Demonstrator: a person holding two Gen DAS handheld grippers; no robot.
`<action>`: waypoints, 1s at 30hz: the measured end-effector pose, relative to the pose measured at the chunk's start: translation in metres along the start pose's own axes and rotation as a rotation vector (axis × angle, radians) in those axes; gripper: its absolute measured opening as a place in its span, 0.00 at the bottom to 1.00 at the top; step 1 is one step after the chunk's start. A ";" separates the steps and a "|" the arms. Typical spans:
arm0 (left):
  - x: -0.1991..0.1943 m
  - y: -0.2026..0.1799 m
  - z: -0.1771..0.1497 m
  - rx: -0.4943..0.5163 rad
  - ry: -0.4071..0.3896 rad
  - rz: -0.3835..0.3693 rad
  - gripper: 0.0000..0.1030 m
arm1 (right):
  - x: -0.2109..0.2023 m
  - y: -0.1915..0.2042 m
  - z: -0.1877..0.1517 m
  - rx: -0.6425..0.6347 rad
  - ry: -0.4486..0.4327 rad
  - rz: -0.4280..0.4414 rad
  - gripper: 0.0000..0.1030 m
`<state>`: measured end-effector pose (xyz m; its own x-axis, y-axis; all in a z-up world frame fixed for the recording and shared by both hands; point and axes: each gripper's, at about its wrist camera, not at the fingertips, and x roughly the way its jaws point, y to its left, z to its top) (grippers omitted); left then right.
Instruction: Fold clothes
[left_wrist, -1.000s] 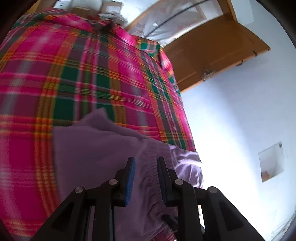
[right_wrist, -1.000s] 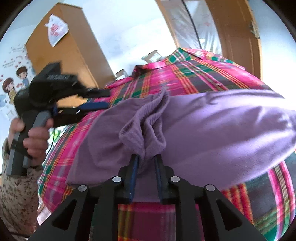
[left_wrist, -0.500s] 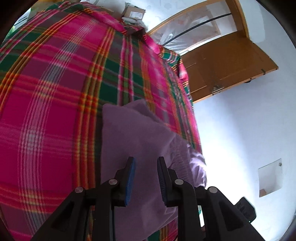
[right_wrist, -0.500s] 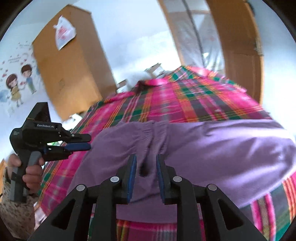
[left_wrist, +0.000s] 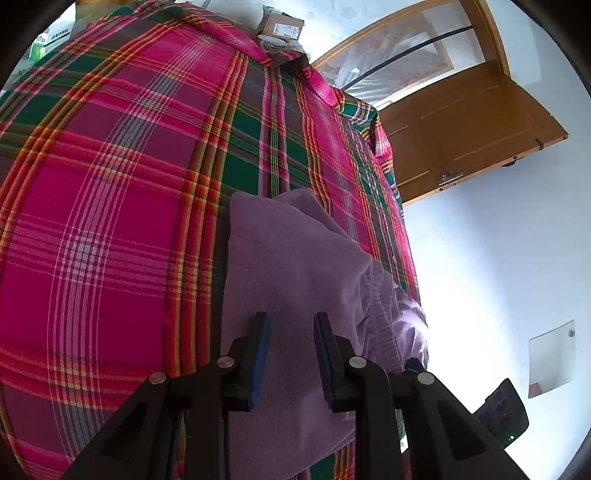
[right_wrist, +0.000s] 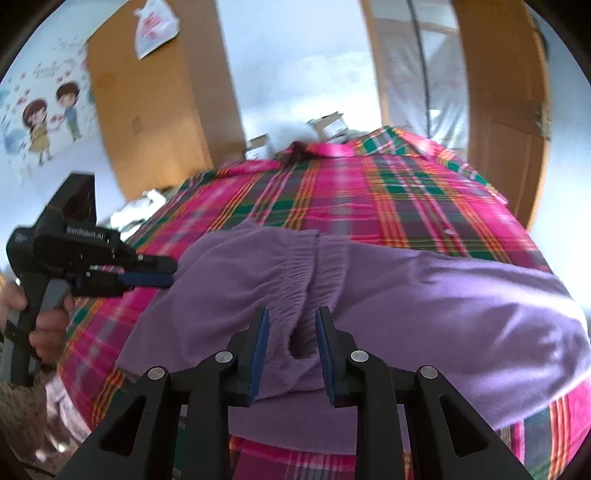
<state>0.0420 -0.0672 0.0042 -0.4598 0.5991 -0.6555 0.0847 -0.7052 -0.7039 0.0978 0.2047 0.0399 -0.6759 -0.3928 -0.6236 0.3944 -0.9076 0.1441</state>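
A purple garment (left_wrist: 295, 258) with a gathered elastic waistband (right_wrist: 306, 273) lies folded over on the pink-and-green plaid bedspread (left_wrist: 110, 221). My left gripper (left_wrist: 291, 321) hovers open just over the garment's near edge, with nothing clamped. It also shows in the right wrist view as the left gripper (right_wrist: 147, 273), held by a hand (right_wrist: 48, 325) at the garment's left end. My right gripper (right_wrist: 292, 314) is open, its fingers either side of a bunched fold of the waistband without pinching it. The right gripper's body (left_wrist: 502, 410) shows low at the right of the left wrist view.
Cardboard boxes (left_wrist: 280, 26) stand beyond the bed's far end. A wooden door (left_wrist: 461, 129) and a white wall border the bed's right side. A tall wooden wardrobe (right_wrist: 147, 110) stands at the back left. The bedspread (right_wrist: 369, 192) stretches beyond the garment.
My right gripper, shut on the raised waistband a second ago, has opened and the fabric has dropped onto the bed. My left gripper has swung over the garment.
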 end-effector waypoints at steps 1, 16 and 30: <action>0.000 0.000 -0.001 -0.001 0.001 0.001 0.24 | 0.002 0.001 0.000 -0.009 0.009 0.003 0.26; -0.002 0.006 -0.011 -0.015 -0.001 0.017 0.24 | -0.012 -0.024 0.000 0.128 0.031 0.088 0.06; 0.001 0.003 -0.008 -0.021 0.006 0.038 0.24 | 0.005 -0.053 0.002 0.237 0.086 0.109 0.45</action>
<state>0.0488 -0.0657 -0.0006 -0.4506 0.5744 -0.6834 0.1208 -0.7192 -0.6842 0.0725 0.2508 0.0309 -0.5784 -0.4853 -0.6557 0.2986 -0.8740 0.3835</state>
